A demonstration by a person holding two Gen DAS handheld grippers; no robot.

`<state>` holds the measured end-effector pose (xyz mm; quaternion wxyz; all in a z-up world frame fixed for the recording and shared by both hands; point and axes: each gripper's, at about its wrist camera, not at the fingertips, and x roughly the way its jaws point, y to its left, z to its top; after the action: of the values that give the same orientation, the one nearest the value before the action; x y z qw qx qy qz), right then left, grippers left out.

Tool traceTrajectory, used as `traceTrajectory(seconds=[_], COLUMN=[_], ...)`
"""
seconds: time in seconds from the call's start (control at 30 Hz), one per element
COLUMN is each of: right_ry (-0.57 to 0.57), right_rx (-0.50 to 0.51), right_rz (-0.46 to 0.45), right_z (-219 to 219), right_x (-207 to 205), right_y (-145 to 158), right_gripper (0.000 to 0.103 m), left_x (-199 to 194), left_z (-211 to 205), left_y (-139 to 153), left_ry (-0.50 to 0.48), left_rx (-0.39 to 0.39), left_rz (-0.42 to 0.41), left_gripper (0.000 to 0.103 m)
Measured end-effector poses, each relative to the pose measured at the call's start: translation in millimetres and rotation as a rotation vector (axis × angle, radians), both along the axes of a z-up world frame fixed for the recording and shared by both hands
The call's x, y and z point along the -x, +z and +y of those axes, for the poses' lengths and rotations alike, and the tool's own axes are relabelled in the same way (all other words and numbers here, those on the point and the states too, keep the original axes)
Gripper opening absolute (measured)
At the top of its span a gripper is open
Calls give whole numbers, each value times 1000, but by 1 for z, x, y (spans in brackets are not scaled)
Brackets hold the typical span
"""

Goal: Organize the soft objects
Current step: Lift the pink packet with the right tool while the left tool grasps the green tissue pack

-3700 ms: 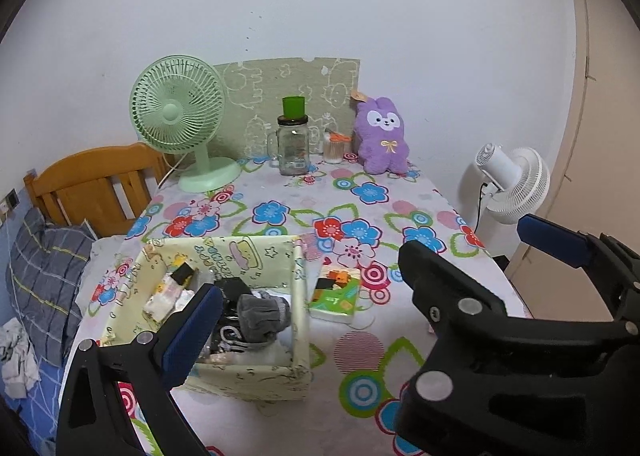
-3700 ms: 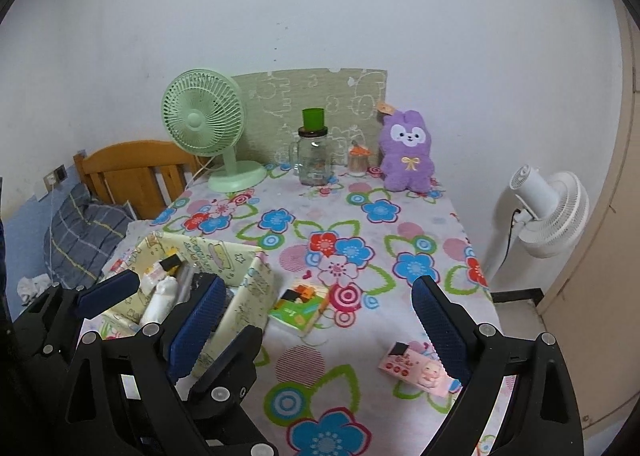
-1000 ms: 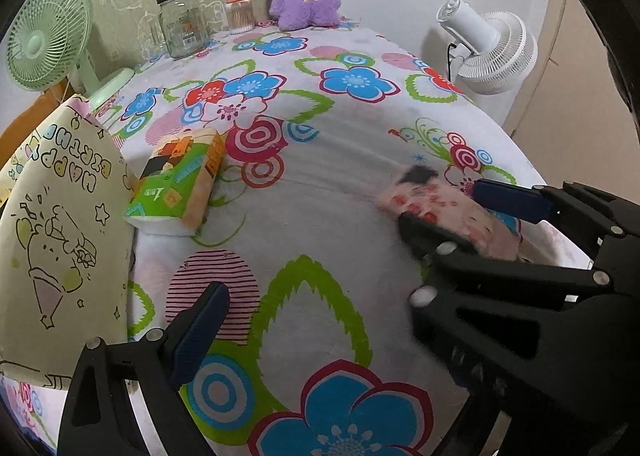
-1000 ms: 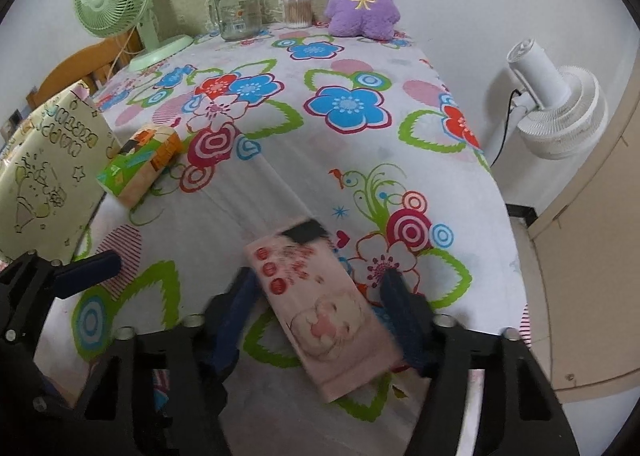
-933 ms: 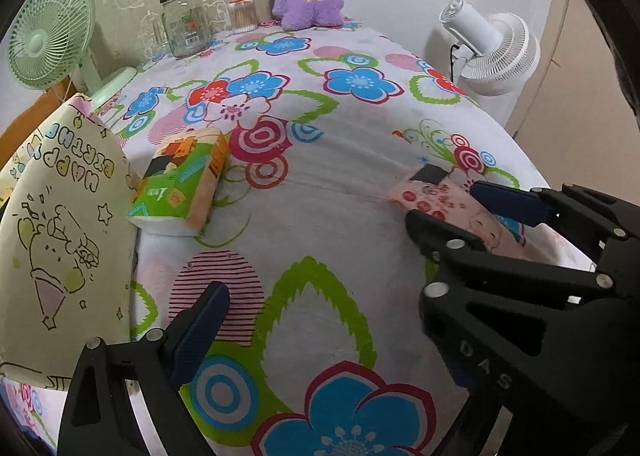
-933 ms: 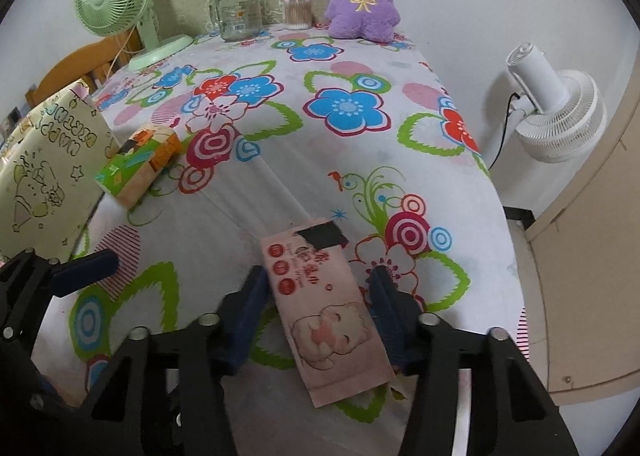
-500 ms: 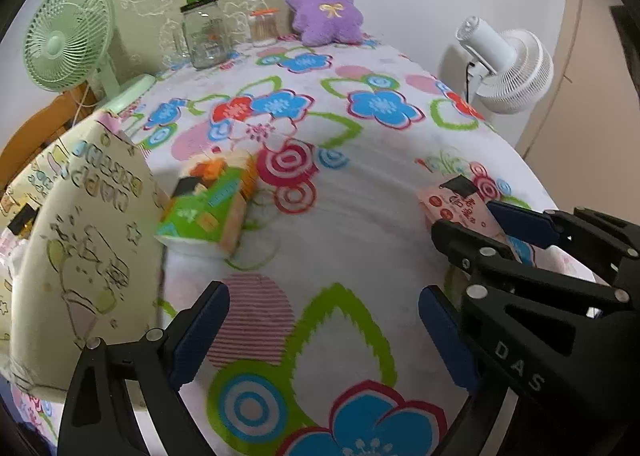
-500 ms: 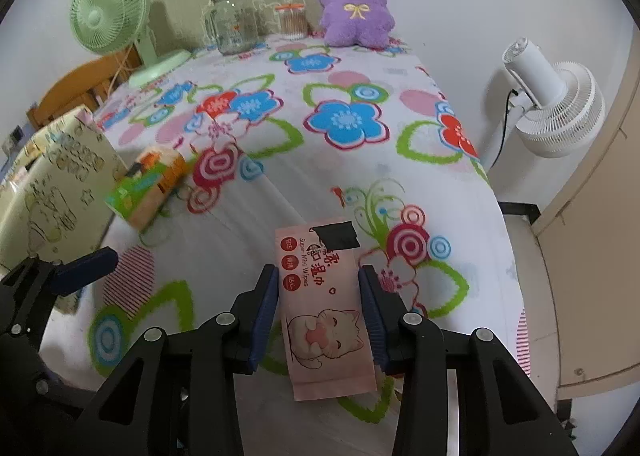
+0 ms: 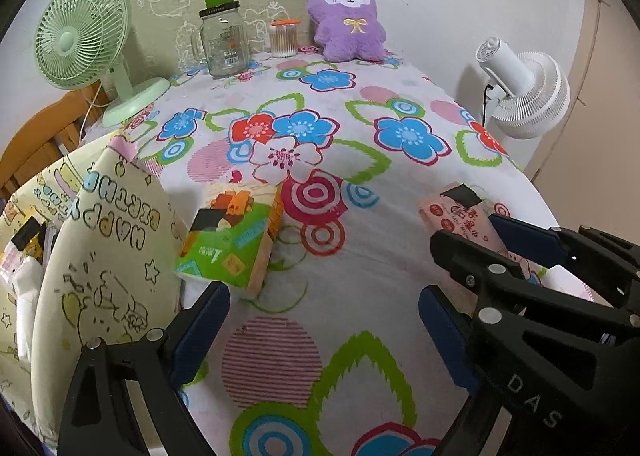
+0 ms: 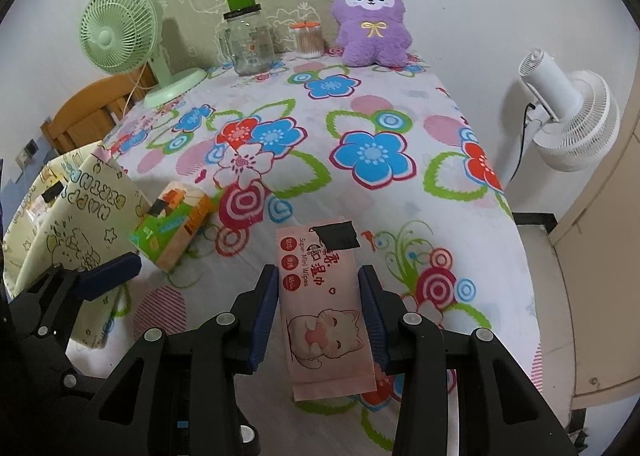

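A pink pack of wet wipes point(image 10: 324, 296) with a cat picture sits between the blue pads of my right gripper point(image 10: 318, 288), which is shut on its long sides and holds it just above the flowered tablecloth point(image 10: 360, 127). The left wrist view catches the same wipes pack point(image 9: 460, 215) at the right, clamped in that gripper. My left gripper point(image 9: 324, 320) hangs open over the cloth with nothing between its fingers. A green and orange tissue pack point(image 9: 232, 240) lies just ahead of its left finger, beside a pale yellow fabric storage box point(image 9: 104, 248). A purple plush toy point(image 10: 372, 23) leans on the far wall.
At the back stand a green desk fan point(image 9: 80, 39), a glass jar with a green lid point(image 9: 222, 39) and a small jar of cotton swabs point(image 9: 284, 37). A white floor fan point(image 10: 568, 111) stands off the table's right edge. A wooden chair back point(image 10: 92, 111) shows at left.
My right gripper closed on the wipes pack and lifted it slightly off the cloth. Both grippers rose a little, so more of the table's far end shows. The left gripper stayed open.
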<state>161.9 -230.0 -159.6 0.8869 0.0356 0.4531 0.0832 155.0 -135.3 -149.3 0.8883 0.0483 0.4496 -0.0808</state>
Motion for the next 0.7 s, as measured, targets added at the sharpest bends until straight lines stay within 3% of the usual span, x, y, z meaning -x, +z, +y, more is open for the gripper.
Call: traceTrajectory(seconds=[0.7], right_ry=[-5], right_rx=[-15], right_rz=[-29], right_z=[9], right_x=[-34], right_y=[5], right_gripper=[44], left_x=[-37], left_z=[5], left_y=[-3], left_ry=[92], left_rx=[10], left_rz=[-38], left_gripper=[97])
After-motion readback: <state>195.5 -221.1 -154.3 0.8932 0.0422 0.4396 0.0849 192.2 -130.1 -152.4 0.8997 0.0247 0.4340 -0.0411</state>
